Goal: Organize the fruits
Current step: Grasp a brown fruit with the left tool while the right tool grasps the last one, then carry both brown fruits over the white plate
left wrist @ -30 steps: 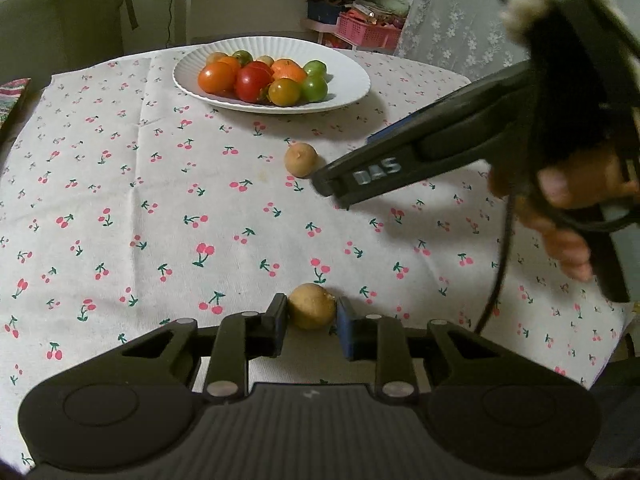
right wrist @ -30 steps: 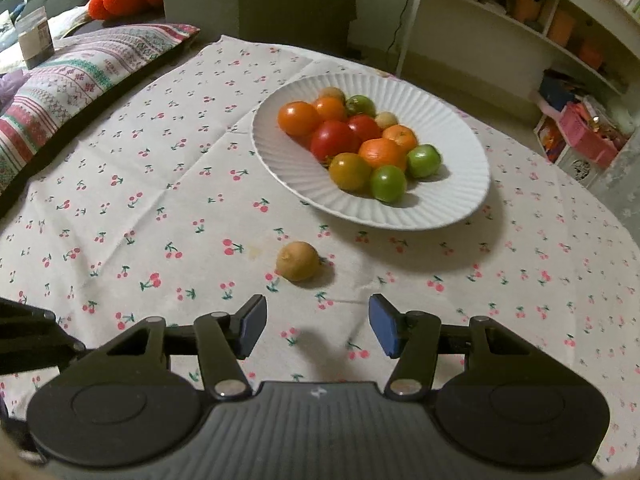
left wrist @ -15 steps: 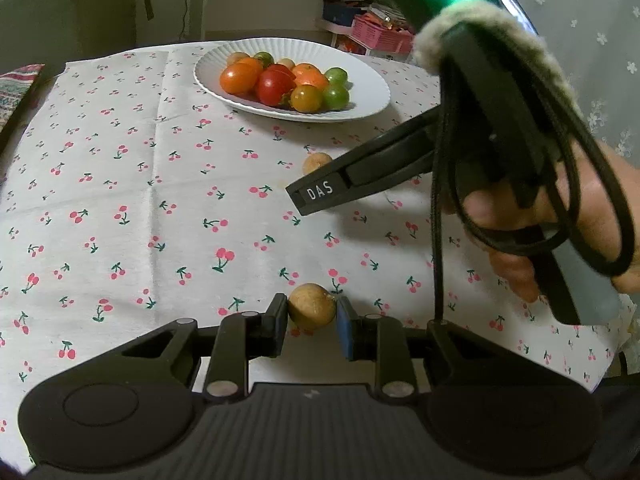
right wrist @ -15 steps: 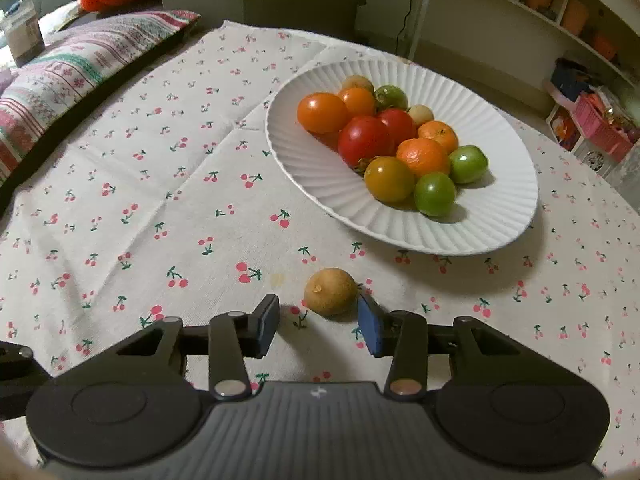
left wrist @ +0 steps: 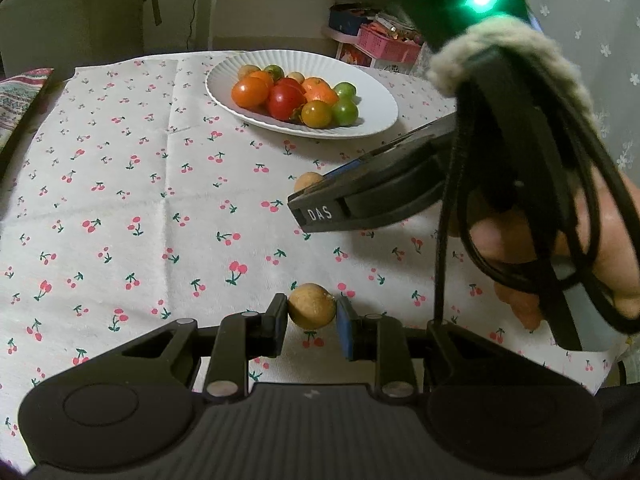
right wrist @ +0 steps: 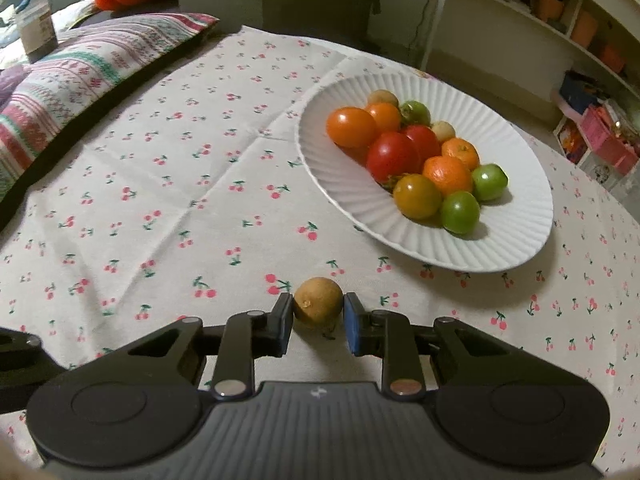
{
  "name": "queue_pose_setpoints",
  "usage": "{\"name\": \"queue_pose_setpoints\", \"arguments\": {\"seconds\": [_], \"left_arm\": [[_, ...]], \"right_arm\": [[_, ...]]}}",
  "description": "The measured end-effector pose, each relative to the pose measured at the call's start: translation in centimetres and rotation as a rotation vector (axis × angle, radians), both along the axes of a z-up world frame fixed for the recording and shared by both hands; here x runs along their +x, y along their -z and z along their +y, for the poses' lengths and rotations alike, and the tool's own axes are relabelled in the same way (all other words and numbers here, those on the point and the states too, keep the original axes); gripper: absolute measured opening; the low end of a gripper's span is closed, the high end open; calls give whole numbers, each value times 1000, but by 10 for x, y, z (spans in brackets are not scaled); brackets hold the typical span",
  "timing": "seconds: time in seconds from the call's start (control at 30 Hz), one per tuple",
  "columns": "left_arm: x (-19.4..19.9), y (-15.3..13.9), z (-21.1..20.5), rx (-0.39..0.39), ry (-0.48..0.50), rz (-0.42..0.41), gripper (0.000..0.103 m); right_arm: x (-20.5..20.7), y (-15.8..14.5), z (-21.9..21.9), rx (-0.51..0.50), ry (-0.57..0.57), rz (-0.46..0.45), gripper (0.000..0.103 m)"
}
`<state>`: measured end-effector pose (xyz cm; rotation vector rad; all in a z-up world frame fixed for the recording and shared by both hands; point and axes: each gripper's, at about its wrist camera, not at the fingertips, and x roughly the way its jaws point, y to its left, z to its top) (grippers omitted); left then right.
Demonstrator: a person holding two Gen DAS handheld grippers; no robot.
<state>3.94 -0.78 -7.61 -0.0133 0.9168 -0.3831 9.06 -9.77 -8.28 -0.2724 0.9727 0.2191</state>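
Left gripper [left wrist: 312, 320]: pads pinch a small tan round fruit [left wrist: 312, 311], held at 6 o'clock in the left wrist view, over the cloth.
Right gripper [right wrist: 318, 322]: jaws have just been closing; pads now press both sides of a second tan round fruit [right wrist: 319, 307], which sits on the cloth at 6 o'clock in the right wrist view.
Right gripper, seen from the left: it [left wrist: 316, 196] enters from 3 o'clock, held by the person's hand [left wrist: 560, 256]; its fruit [left wrist: 307, 181] peeks out behind its tip.
Plate [right wrist: 516, 248]: white, ribbed, at 1 o'clock from the right gripper, apart from the pinched fruit.
Plate contents: red tomatoes [right wrist: 394, 156], orange tomato [right wrist: 351, 127], green tomatoes [right wrist: 460, 212], mandarins [right wrist: 448, 175], heaped touching.
Tablecloth [right wrist: 168, 184]: white, cherry print, creased.
Cushion [right wrist: 72, 76]: striped, at 10 o'clock.
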Motion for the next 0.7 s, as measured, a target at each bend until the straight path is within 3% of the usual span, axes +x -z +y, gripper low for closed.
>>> {"name": "queue_pose_setpoints", "arguments": {"seconds": [0.4, 0.7], "left_arm": [[6, -11, 6, -3, -41, -34, 10], [14, -17, 12, 4, -82, -60, 10]], "right_arm": [[-9, -27, -11, 78, 4, -41, 24], [-16, -39, -23, 81, 17, -78, 24]]}}
